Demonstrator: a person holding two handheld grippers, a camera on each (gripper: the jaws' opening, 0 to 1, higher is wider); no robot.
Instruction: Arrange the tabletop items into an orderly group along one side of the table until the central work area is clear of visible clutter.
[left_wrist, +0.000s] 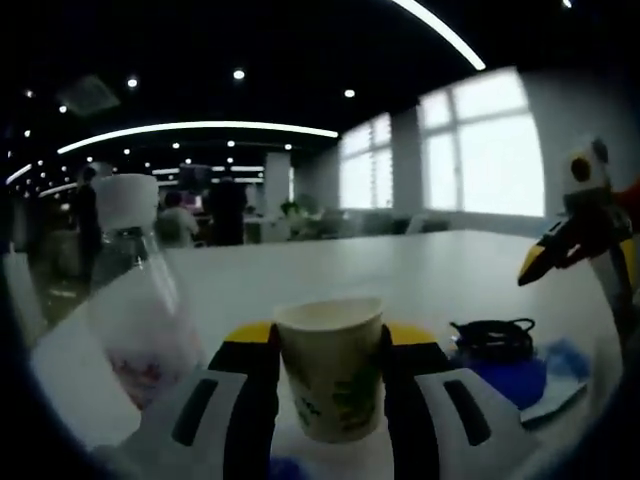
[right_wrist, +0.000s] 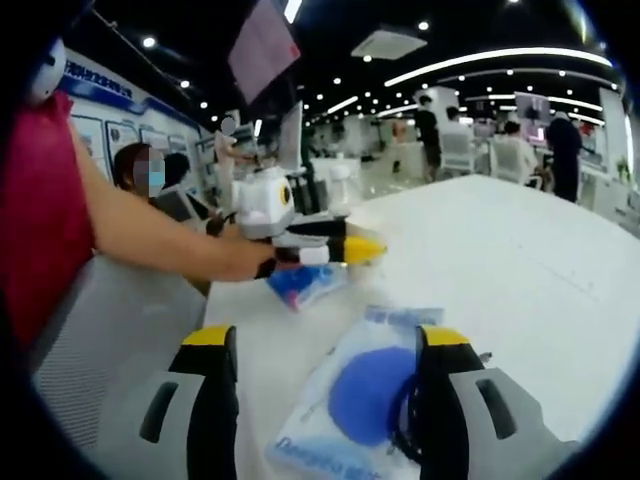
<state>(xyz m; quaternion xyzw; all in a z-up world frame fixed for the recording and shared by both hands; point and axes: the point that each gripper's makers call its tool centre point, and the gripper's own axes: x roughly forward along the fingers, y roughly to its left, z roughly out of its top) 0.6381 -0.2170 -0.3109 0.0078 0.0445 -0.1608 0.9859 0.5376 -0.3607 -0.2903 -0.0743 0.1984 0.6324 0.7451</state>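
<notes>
Left gripper (left_wrist: 331, 385) clamped on paper cup (left_wrist: 331, 365); right gripper (right_wrist: 327, 385) spread wide over blue packet (right_wrist: 365, 395).

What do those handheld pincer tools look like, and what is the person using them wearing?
Each gripper has two broad jaws: light grey bodies with dark slots, black inner faces and yellow tips, seen on the left gripper and the right gripper. From the side, the left one has a white housing. The person wears a red short-sleeved top and a dark wristband.
</notes>
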